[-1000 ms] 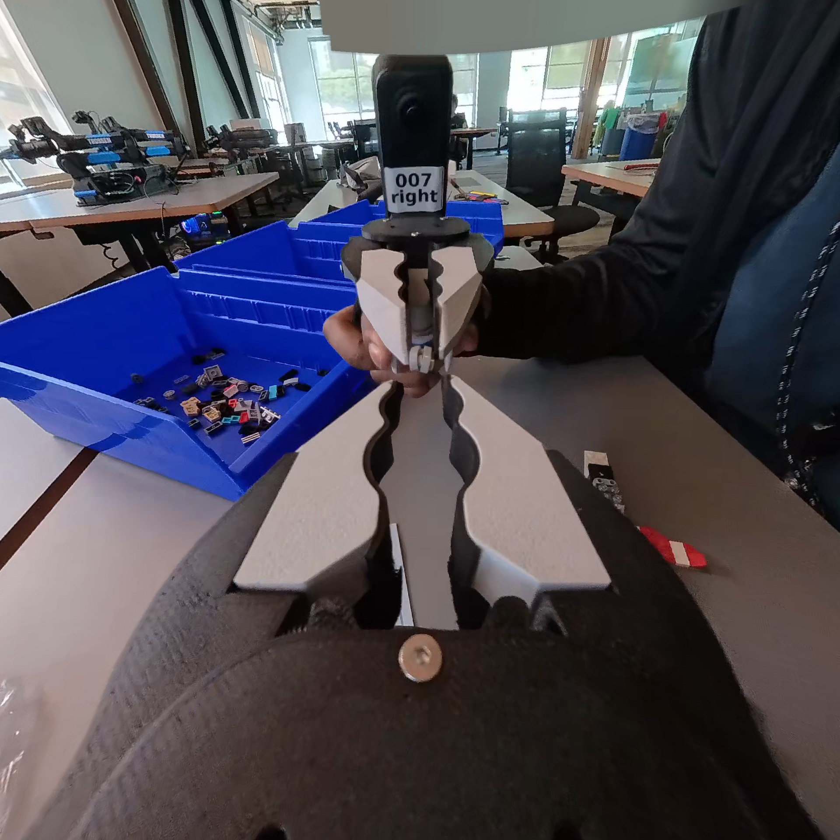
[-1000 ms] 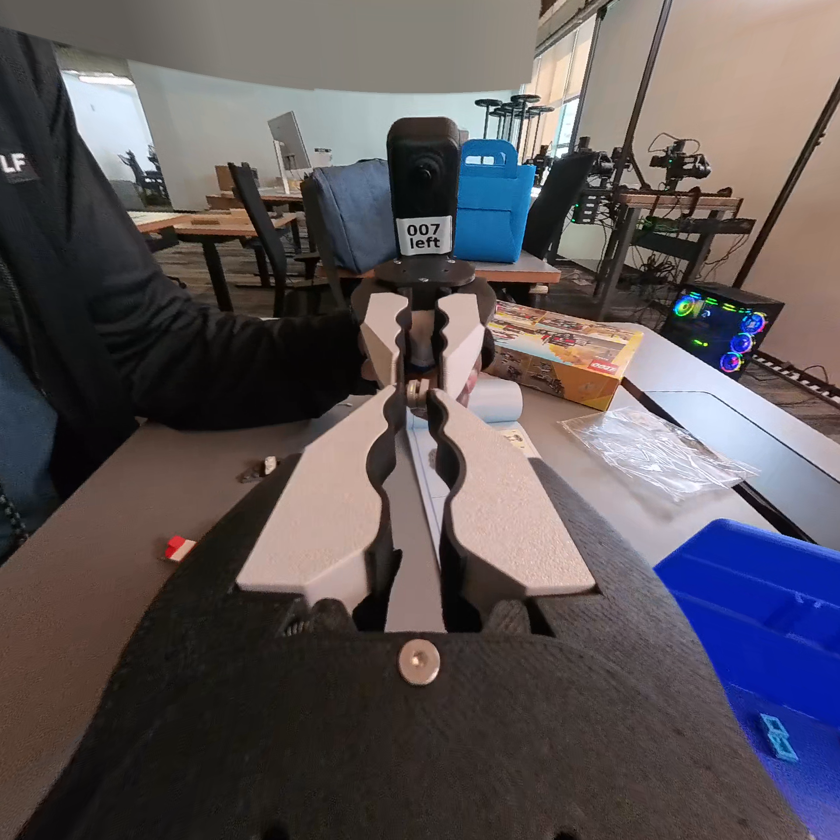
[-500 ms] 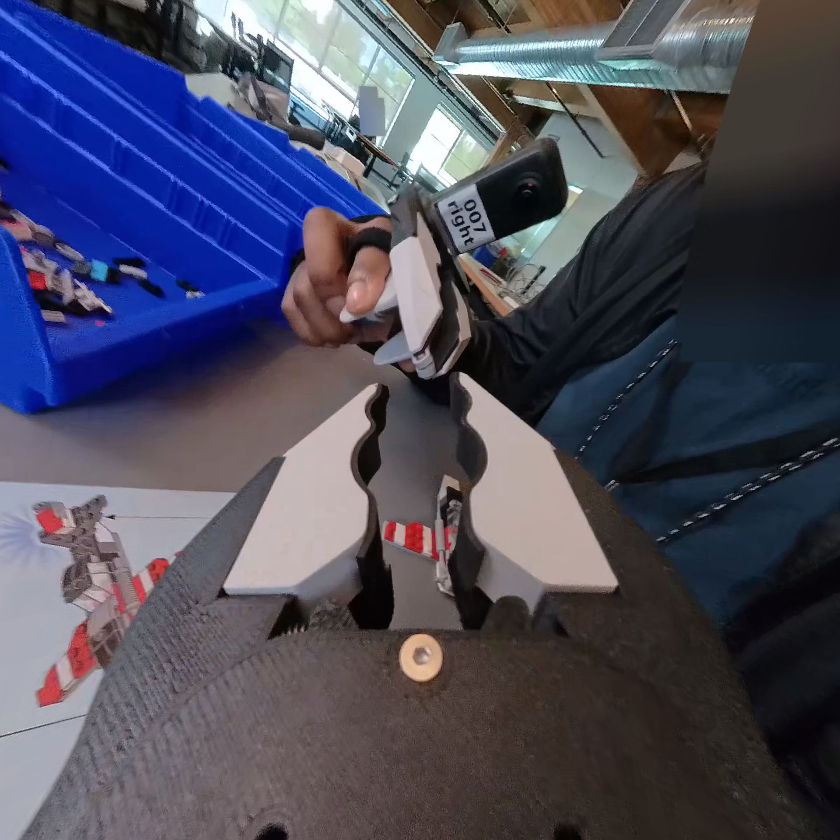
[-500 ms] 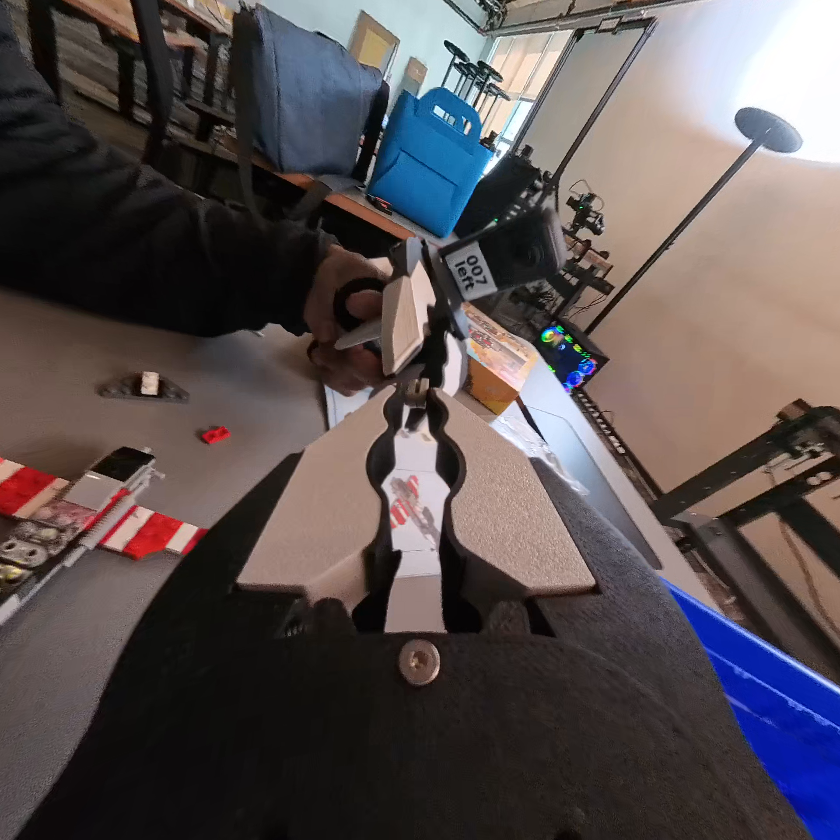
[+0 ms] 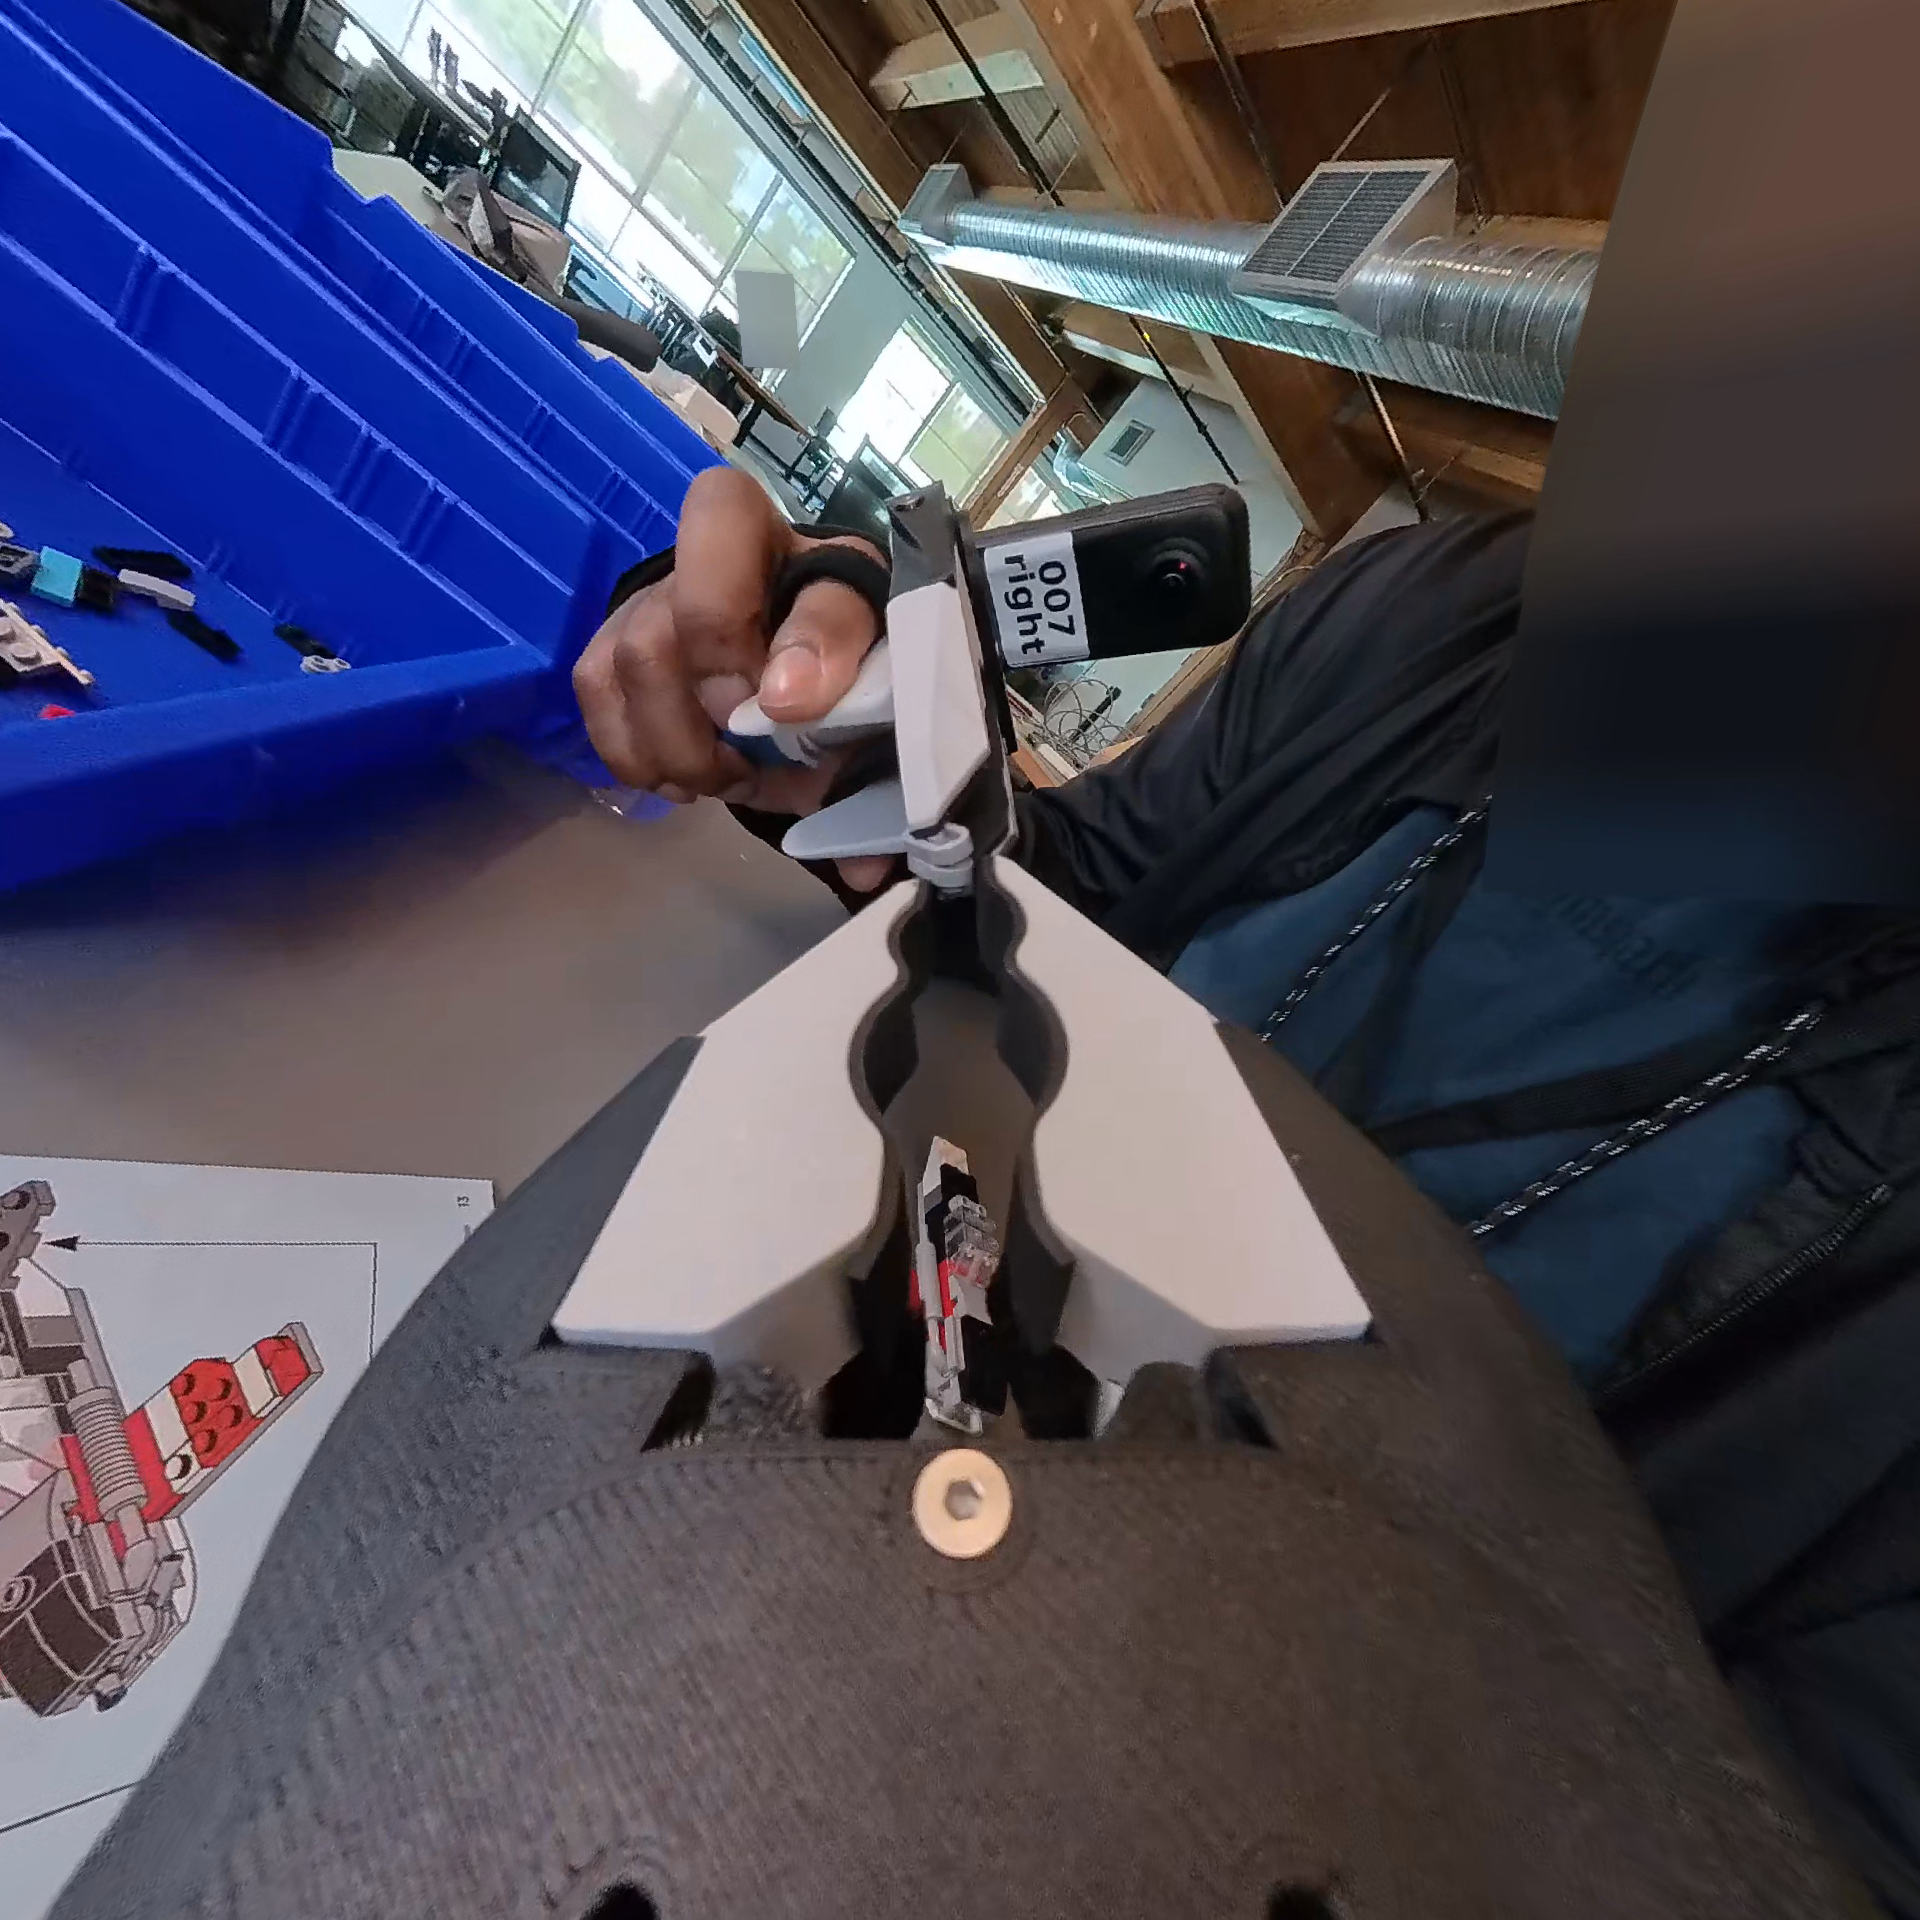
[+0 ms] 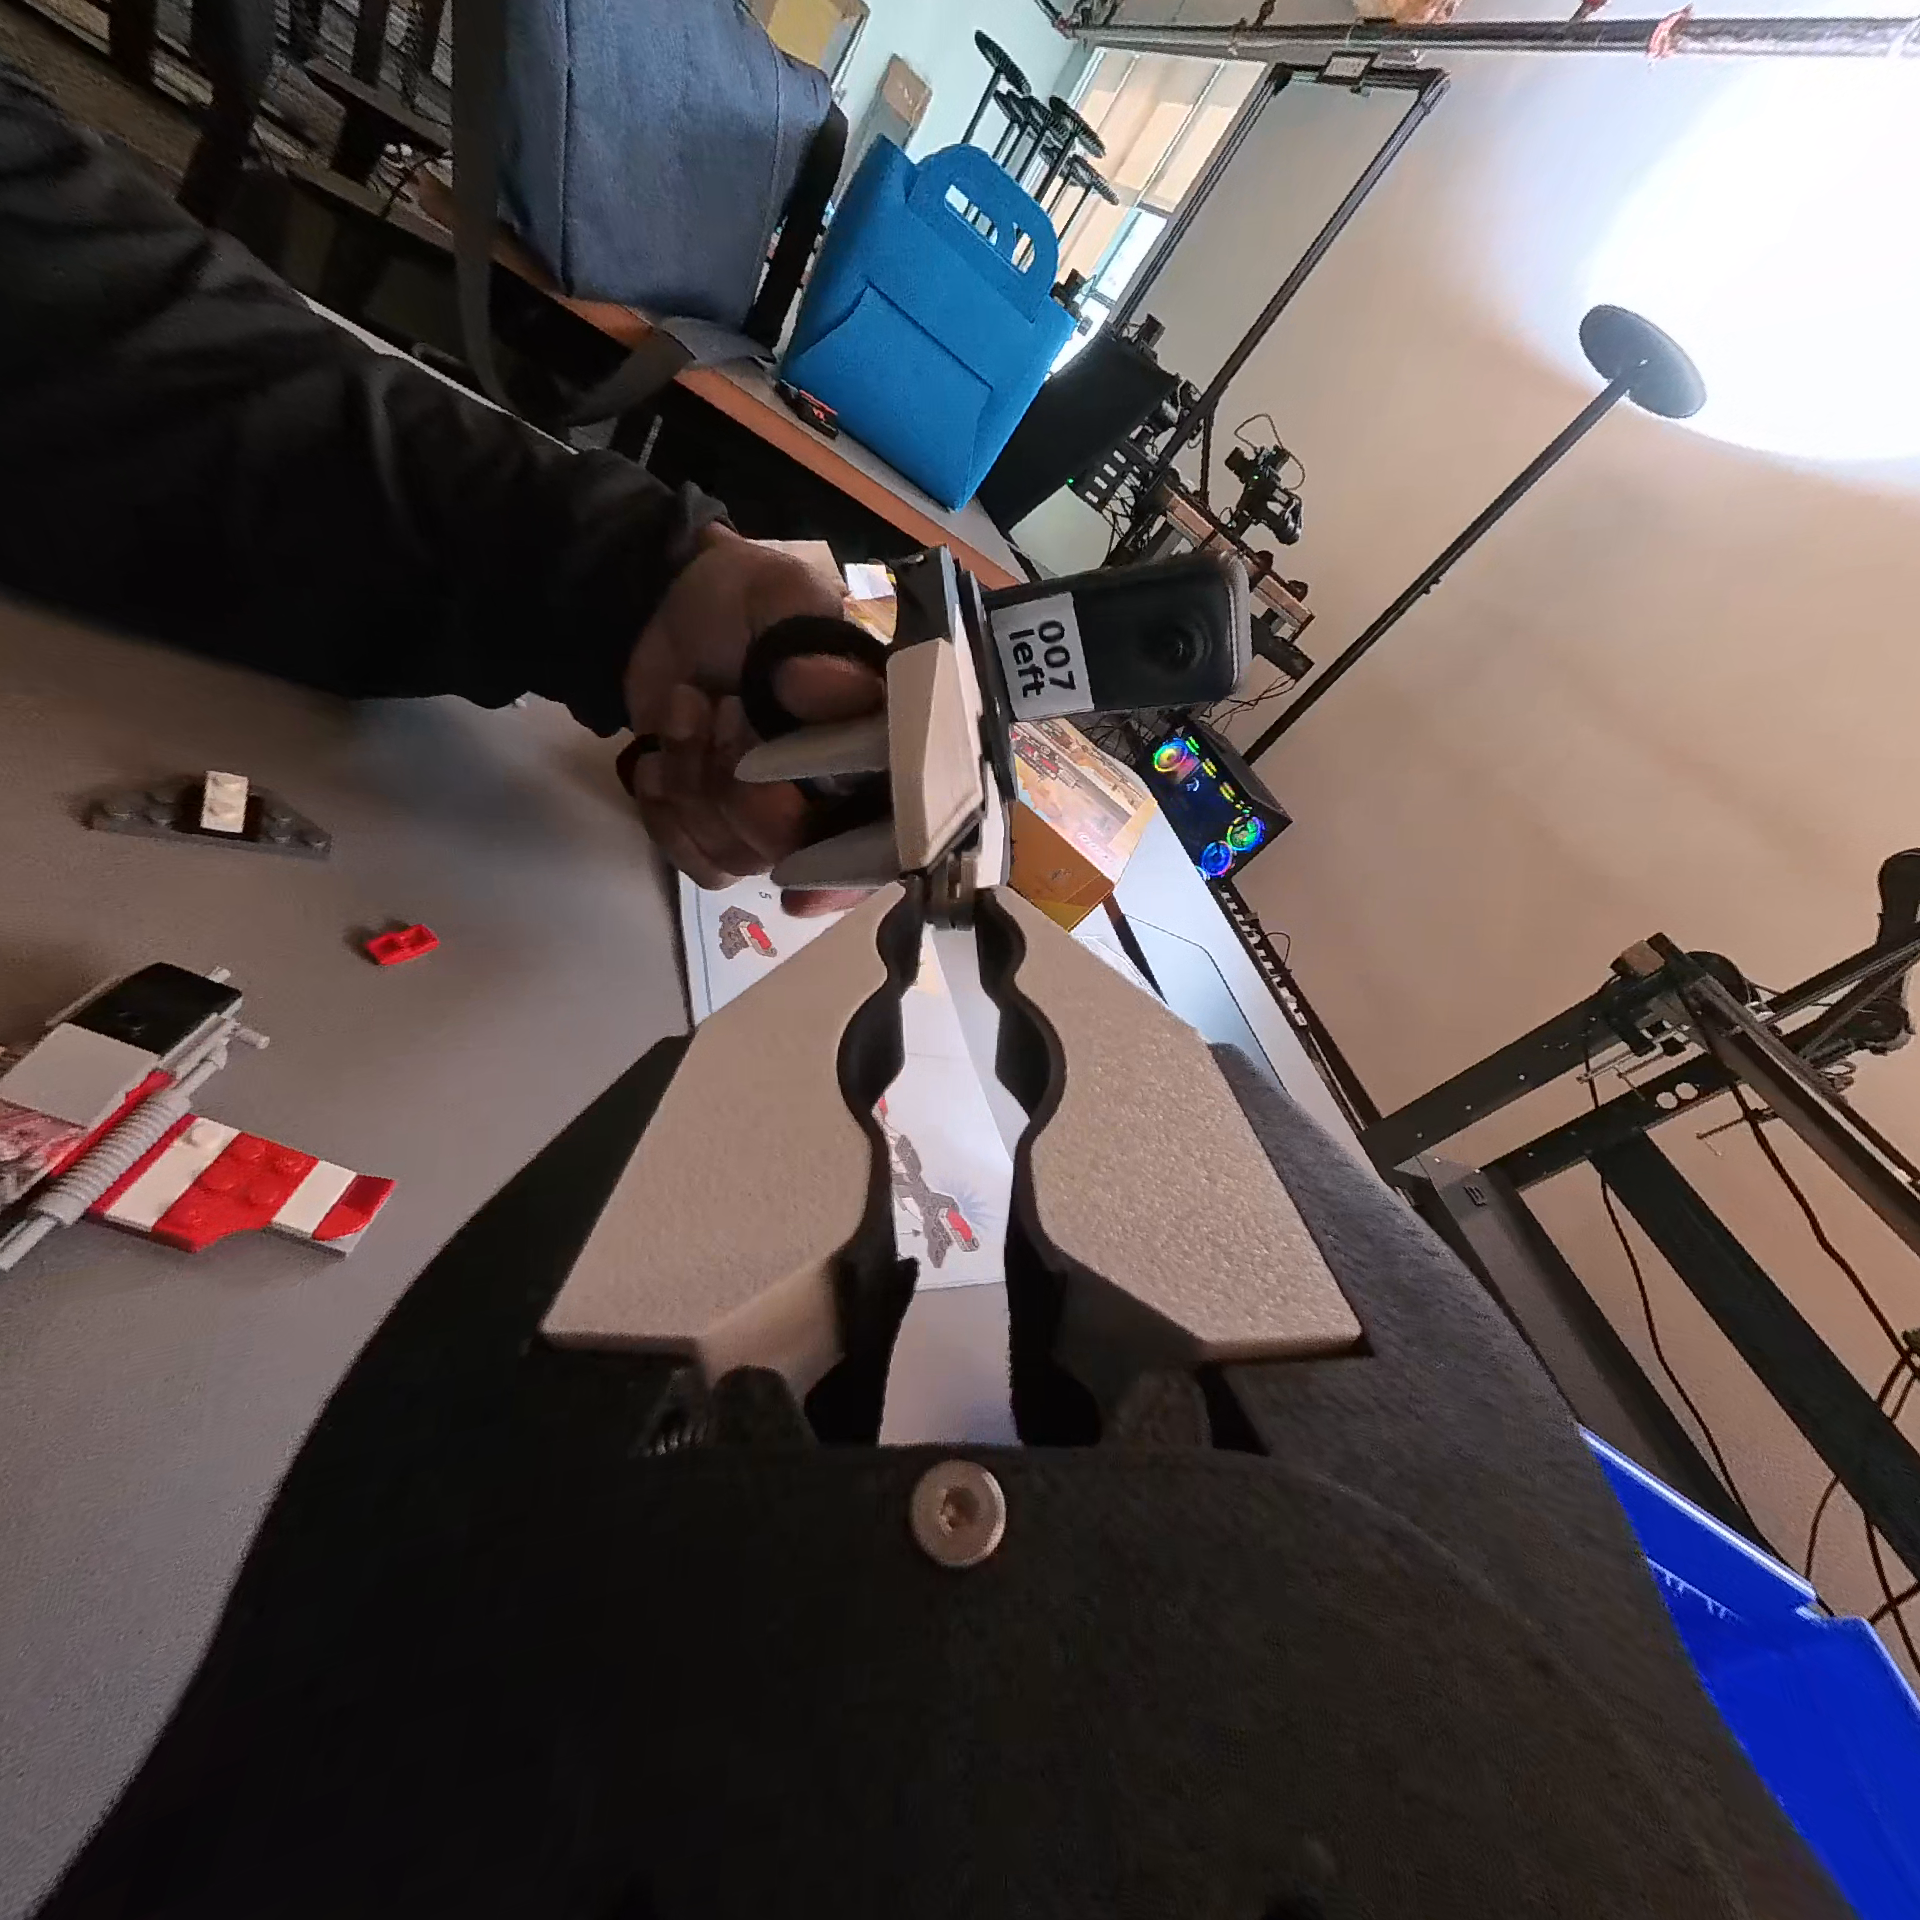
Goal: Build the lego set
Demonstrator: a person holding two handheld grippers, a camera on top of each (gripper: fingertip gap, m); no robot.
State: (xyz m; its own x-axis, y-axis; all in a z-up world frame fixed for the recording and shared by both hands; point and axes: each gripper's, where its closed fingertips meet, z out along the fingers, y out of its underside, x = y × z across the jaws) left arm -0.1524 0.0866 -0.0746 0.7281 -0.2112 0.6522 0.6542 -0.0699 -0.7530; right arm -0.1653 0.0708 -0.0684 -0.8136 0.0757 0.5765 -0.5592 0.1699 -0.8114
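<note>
My left gripper [image 5: 951, 888] and my right gripper [image 6: 948, 906] meet tip to tip above the grey table. Each is rolled on its side and held by a hand. A small grey lego piece [image 5: 940, 857] sits where the tips meet, and both pairs of jaws are closed narrowly on it; it also shows in the right wrist view [image 6: 948, 881]. The part-built model with a red and white striped wing [image 6: 239, 1195] lies on the table at the left. A slice of it shows between my left fingers [image 5: 956, 1268].
A blue bin [image 5: 312, 436] with several loose pieces stands at the left; its corner shows in the right wrist view [image 6: 1766, 1683]. An instruction sheet [image 5: 208, 1351] lies below. A grey wedge plate [image 6: 208, 821], a small red plate [image 6: 400, 940] and a yellow box [image 6: 1081, 842] lie on the table. Both grippers' tips are close together, under 4 cm apart. From either gripper's tips it is about 20 centimeters to the small red plate [image 6: 400, 940].
Both grippers have rolled about a quarter turn, with their tips staying together. My left jaws have narrowed onto the small grey piece. The model and the sheet have come into view.
</note>
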